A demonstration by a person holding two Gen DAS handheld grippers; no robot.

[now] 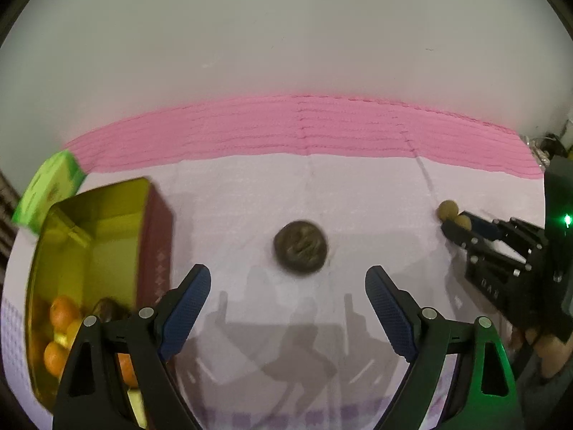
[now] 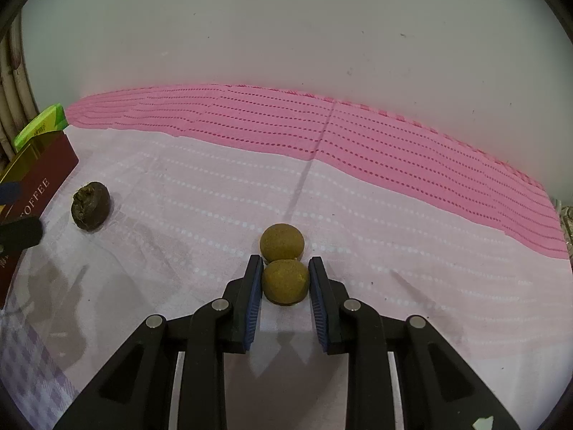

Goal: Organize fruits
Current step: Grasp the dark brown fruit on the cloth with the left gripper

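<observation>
My left gripper (image 1: 288,286) is open and empty, just short of a dark wrinkled fruit (image 1: 301,245) on the cloth; the fruit also shows in the right wrist view (image 2: 90,211). A red tin with a gold inside (image 1: 107,222) sits at the left and holds several oranges (image 1: 62,311) and a dark fruit. My right gripper (image 2: 284,277) is shut on a small brown round fruit (image 2: 285,282). A second like fruit (image 2: 282,243) lies touching it just beyond. The left wrist view shows the right gripper (image 1: 454,225) and both fruits at the far right.
A pale checked cloth (image 2: 394,251) covers the table, with a pink cloth (image 2: 286,122) along the back by a white wall. A green box (image 1: 46,190) stands behind the tin. The tin's red side reads COFFEE (image 2: 35,197).
</observation>
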